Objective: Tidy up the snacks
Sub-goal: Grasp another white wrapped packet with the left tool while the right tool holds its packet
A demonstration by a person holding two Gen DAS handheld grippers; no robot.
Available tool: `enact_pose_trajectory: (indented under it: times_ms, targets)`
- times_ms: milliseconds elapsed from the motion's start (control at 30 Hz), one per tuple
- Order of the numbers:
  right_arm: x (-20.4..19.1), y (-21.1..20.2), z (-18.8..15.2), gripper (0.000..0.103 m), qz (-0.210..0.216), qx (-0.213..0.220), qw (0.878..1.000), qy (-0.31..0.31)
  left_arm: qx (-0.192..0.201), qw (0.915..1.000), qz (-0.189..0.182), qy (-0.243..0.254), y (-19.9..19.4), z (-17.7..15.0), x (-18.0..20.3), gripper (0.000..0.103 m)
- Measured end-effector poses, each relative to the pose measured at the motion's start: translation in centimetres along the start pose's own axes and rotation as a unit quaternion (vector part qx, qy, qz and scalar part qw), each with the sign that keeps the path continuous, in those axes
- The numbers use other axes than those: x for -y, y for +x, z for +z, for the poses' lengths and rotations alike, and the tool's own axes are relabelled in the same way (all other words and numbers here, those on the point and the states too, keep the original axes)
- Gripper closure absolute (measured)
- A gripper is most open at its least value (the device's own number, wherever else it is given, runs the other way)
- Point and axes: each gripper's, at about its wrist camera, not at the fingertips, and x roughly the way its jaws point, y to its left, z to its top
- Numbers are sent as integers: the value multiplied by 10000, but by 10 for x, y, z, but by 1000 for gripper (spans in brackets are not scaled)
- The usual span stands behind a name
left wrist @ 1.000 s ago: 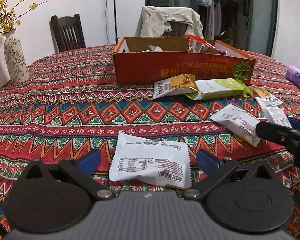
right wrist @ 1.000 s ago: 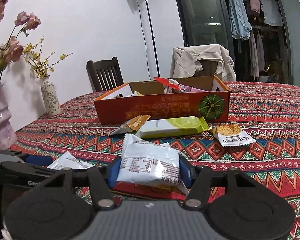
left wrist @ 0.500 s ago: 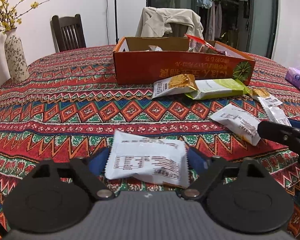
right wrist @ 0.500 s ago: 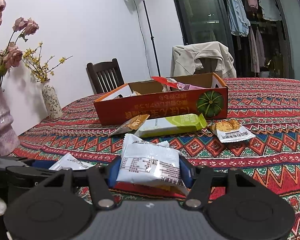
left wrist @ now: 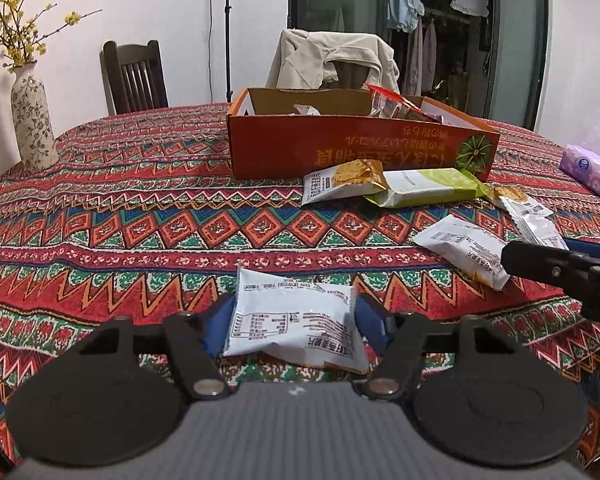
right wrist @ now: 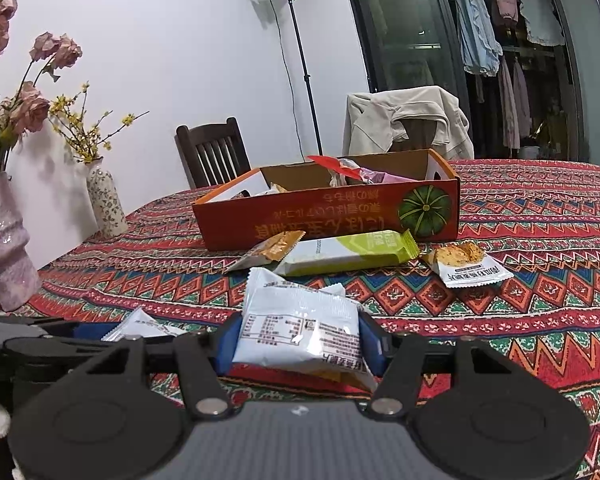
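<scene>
Meanwhile, each gripper's fingers clamp a white snack packet above the patterned table: left gripper [left wrist: 294,326] on one packet [left wrist: 292,320], right gripper [right wrist: 300,344] on another [right wrist: 300,330]; an orange box [right wrist: 328,216] stands beyond.

vase [left wrist: 32,120] | chair [left wrist: 134,76] | jacket [left wrist: 332,58] | lamp stand [right wrist: 296,68] | tablecloth [left wrist: 120,200]

Left gripper [left wrist: 296,322] low and level, blue fingers [left wrist: 216,326] clamped on both sides of a packet. Right gripper [right wrist: 298,340] same pose, fingers [right wrist: 370,342] pinching theirs.
</scene>
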Motion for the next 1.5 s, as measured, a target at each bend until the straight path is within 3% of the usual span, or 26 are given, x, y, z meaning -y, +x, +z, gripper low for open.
enact_pose_trajectory:
  times_ms: [67,467,567,633,733,800,933,1033,1233,1367,1500]
  targets:
    - [-2,0,0,43,-7,-6,10000,-12,64,10000,-31,18,-2,-1,0,51]
    - [-6,2,0,43,-54,-27,10000,-63,307,9993,-200,-26,-16,1,-7,58]
    - [-7,2,0,43,-60,-30,10000,-65,373,9991,-219,-36,-19,2,-8,63]
    - [-7,2,0,43,-59,-29,10000,-70,427,9988,-222,-41,-21,4,-9,71]
    - [-7,3,1,43,-63,-36,9999,-73,412,9989,-203,-51,-20,5,-11,71]
    - [-7,3,0,43,-64,-40,9999,-76,325,9993,-154,-127,-16,6,-13,67]
    - [-7,4,0,43,-76,-42,9999,-78,268,9992,-223,-196,-13,4,-13,32]
    - [-6,4,-1,43,-85,-46,9999,-65,311,9988,-369,-73,-16,4,-5,21]
    - [-3,4,-2,43,-83,-56,9999,-30,-104,9992,-349,174,2,2,12,21]
    - [-1,4,-2,43,-67,-60,10000,-1,-184,9992,-269,234,7,2,17,21]
    - [1,4,-2,43,-39,-55,10000,21,-168,9993,-241,223,6,2,14,32]
